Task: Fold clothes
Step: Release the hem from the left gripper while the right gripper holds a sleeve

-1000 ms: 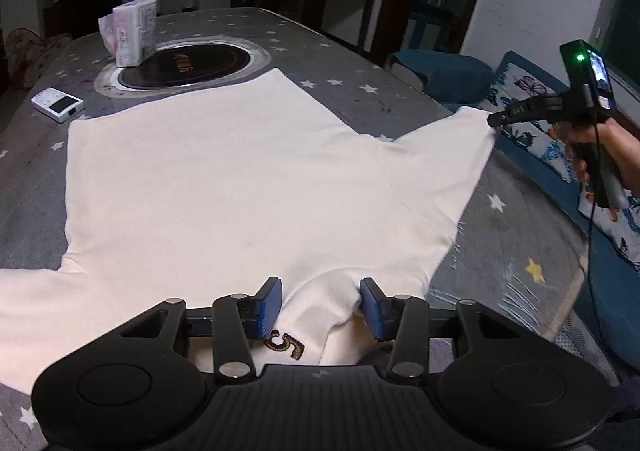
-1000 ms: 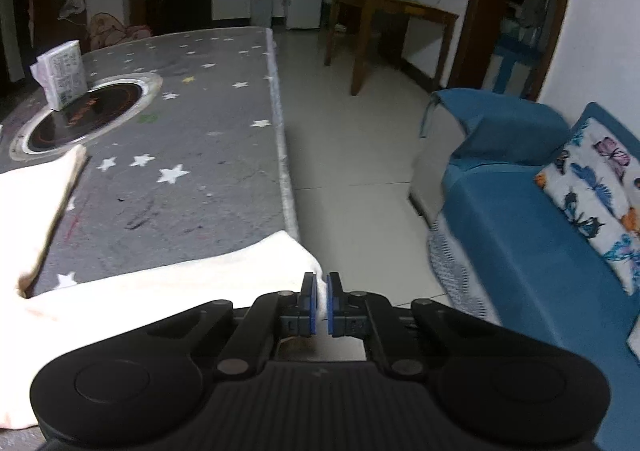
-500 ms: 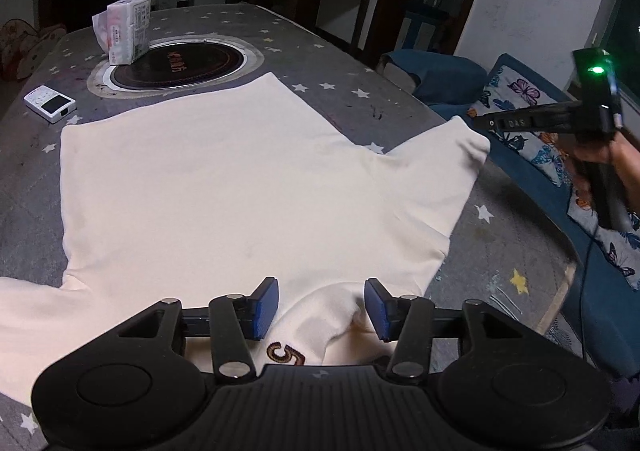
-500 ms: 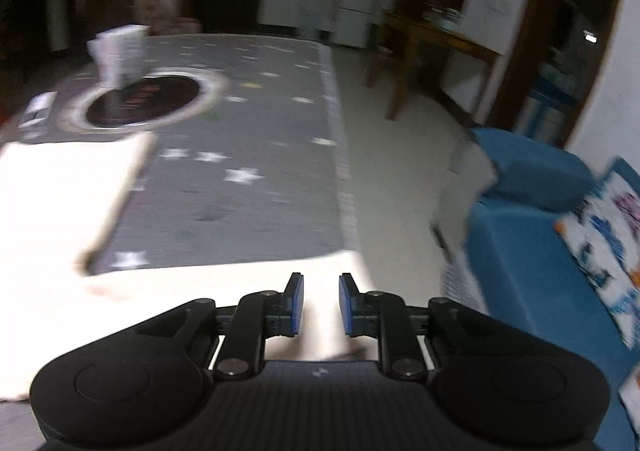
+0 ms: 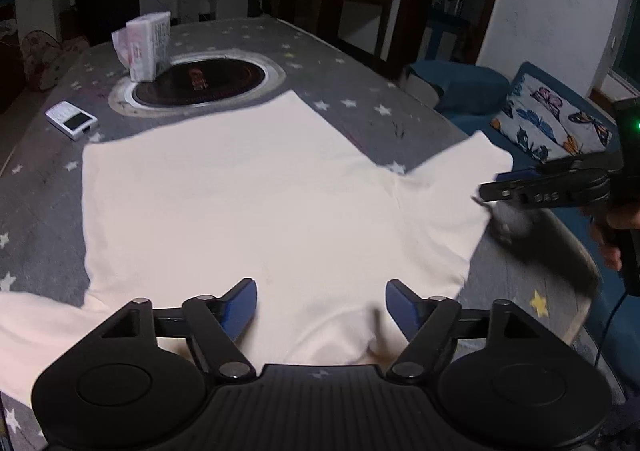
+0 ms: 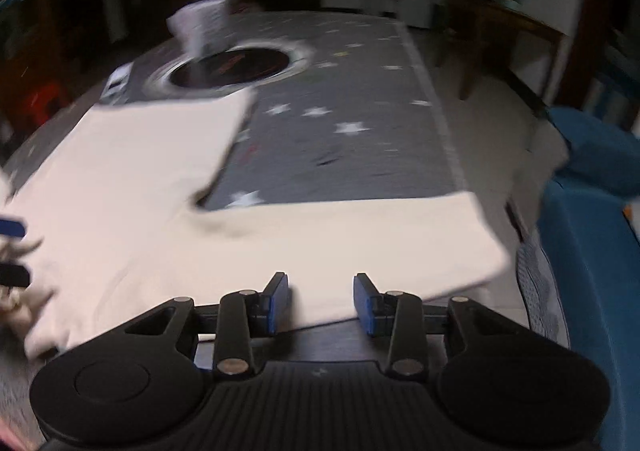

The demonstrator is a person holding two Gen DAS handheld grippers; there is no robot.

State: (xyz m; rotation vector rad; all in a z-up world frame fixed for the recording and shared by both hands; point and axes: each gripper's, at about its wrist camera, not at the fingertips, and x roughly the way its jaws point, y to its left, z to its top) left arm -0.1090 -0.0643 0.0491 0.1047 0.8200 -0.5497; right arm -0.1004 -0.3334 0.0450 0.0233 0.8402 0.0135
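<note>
Cream T-shirt [image 5: 248, 203] lies spread flat on the table [image 5: 352, 91], hem toward the round cooktop inset [image 5: 200, 81], neck end toward you, both sleeves out to the sides. No fold shows in it.

Your left gripper [image 5: 320, 303] hovers over the neck end, jaws spread wide, holding nothing. Your right gripper [image 6: 320, 299] sits at the near edge of the right sleeve [image 6: 360, 239], jaws well apart, cloth between them but not pinched; the right wrist view is motion-blurred.

The flat shirt fits either a smoothed-out garment ready for a sleeve fold or one laid open again, so no call on stage. If you go for a sleeve fold, my read is: grab the sleeve at its outer edge, not mid-panel, pinch only the layers you mean to move, lift low, and carry it inward so the crease lands along the body's side seam. Pin the collar side with the other gripper so the body doesn't drag.

Readable writing: the right gripper's side, seen from the left wrist view, shows letters that look like "DAS". The packet [image 5: 146, 45] beside the cooktop has print too small to read. The white device [image 5: 72, 120] shows no legible label.
</note>
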